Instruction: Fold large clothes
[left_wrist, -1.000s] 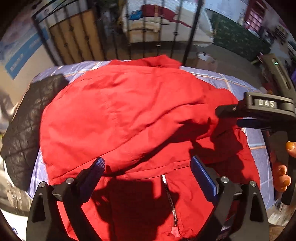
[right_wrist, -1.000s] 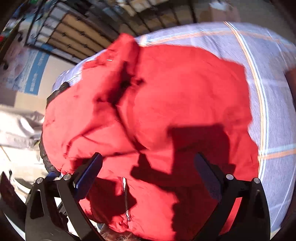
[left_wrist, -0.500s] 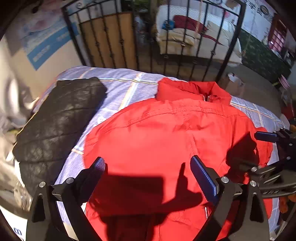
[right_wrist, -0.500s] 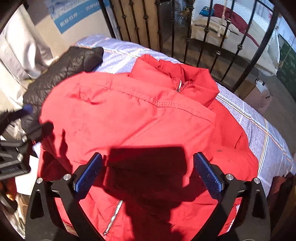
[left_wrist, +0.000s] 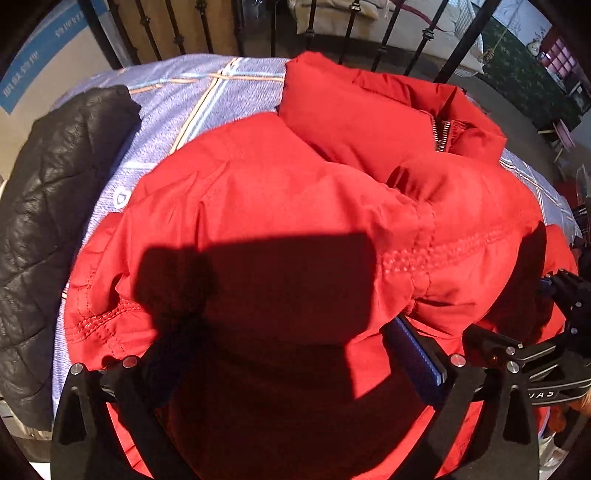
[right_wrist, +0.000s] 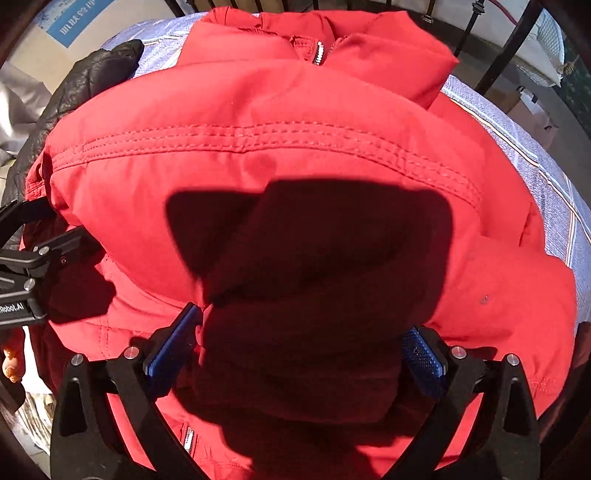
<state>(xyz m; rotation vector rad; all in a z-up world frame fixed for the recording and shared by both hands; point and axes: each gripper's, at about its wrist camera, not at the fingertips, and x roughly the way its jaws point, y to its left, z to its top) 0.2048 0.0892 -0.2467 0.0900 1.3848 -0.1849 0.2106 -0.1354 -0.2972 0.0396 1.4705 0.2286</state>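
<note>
We have the red jacket (left_wrist: 295, 206) lying folded on the bed (left_wrist: 173, 107), its collar and zip top (left_wrist: 441, 134) turned toward the iron railing (left_wrist: 373, 40) at the far end. The bulk is doubled over on itself, a stitched seam running across the upper layer, so the pile sits thick and rounded rather than flat. A black quilted jacket (left_wrist: 48, 206) lies beside it on the checked sheet, touching the red fabric only at the edge — out of the way for now.

Our left hand-held gripper (left_wrist: 291, 354) points steeply down over the near part of the bundle; its jaws are opening toward their widest and nothing is pinched between the pads. The red cloth only bulges up under them. The right hand-held gripper (right_wrist: 295, 347) hangs over the same pile from the other side, jaws spread wide too; a hump of shadowed fabric rises between its blue pads (right_wrist: 423, 356), but we cannot tell whether they press on it — it looks loose.

With both tools straddling the fold, we judge the next job is pressing or taking a fresh grip low on the bundle. The puffy filling will likely spring back if let go early.
</note>
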